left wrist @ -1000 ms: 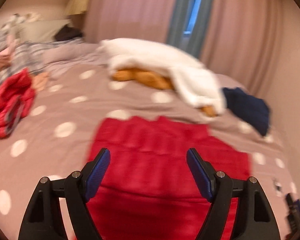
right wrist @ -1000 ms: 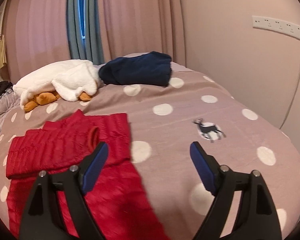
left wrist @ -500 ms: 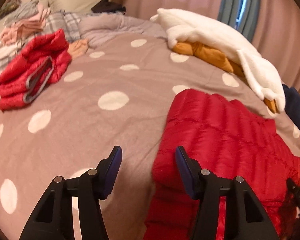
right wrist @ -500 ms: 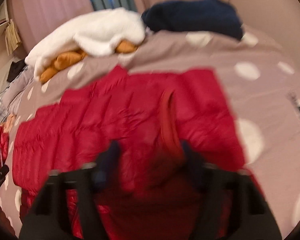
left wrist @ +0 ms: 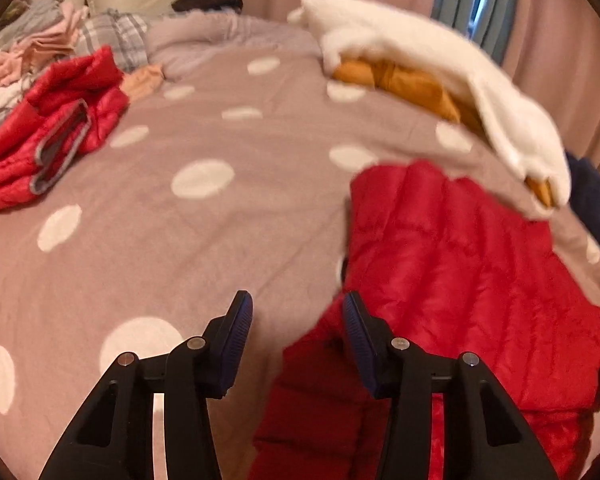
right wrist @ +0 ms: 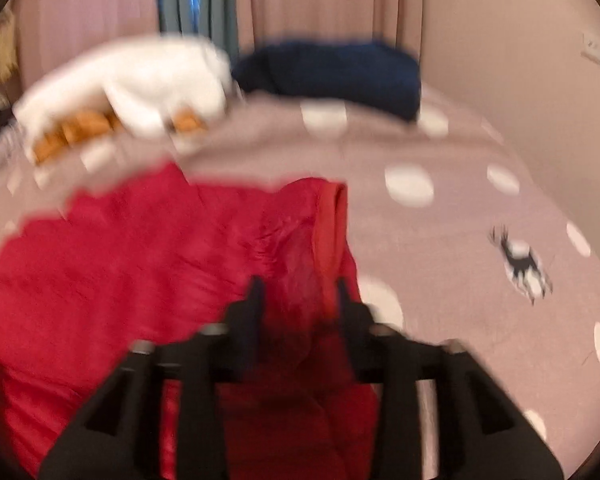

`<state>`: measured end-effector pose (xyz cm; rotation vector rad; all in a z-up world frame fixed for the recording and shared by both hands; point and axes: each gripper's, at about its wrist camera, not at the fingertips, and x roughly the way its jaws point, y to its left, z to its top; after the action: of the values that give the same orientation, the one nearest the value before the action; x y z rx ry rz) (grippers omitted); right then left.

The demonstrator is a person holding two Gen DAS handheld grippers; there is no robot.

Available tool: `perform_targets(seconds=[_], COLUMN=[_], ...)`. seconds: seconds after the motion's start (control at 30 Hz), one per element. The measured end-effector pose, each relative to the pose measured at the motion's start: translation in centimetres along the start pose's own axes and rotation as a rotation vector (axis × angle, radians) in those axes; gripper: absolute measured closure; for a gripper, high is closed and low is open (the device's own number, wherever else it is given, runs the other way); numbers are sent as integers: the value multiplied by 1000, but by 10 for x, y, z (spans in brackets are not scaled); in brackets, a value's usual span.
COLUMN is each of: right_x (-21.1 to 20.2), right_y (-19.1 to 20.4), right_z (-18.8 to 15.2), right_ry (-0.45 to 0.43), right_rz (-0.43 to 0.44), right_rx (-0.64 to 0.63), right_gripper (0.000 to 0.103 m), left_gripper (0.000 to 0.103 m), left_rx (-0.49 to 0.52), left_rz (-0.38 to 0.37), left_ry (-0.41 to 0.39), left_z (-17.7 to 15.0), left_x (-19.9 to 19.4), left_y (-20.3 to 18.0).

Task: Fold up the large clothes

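Red jacket (left wrist: 460,280) lies spread on the bed (left wrist: 180,240), long axis running away from both grippers. Left gripper (left wrist: 296,316) part open, empty, straddling its left edge. Right gripper (right wrist: 298,292) narrowed around the cuff; grip blurred, can't tell.

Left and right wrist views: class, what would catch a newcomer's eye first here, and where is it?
A bright red padded jacket lies spread on the polka-dot bedspread, just ahead of both grippers. Behind it sits a white fleece over something orange. A second red jacket lies crumpled at far left.
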<state>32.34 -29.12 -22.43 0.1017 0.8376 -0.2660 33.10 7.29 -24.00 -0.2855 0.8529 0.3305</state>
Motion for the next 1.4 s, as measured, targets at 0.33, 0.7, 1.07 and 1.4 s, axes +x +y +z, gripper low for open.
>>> perform_targets(seconds=[0.33,0.7,1.07,1.4], right_x=[-59,27,26,26], right_y=[-3,42,55,53], right_z=[26,-11,-15,-15], right_ry=[-186,6,-9,-8], right_rz=[54,125,37,43], right_rx=[52,-20,-93,-88], right_gripper=[90,101,100,98], left_gripper=[63,72,71,69], left_rx=[78,94,113,112], left_rz=[-121,-100,-72,-69], left_ry=[-210,-57,-67,-67], left_z=[23,-14,-16,-16], left_x=[-52,44,43,43], left_y=[-21,-48,-53,-52])
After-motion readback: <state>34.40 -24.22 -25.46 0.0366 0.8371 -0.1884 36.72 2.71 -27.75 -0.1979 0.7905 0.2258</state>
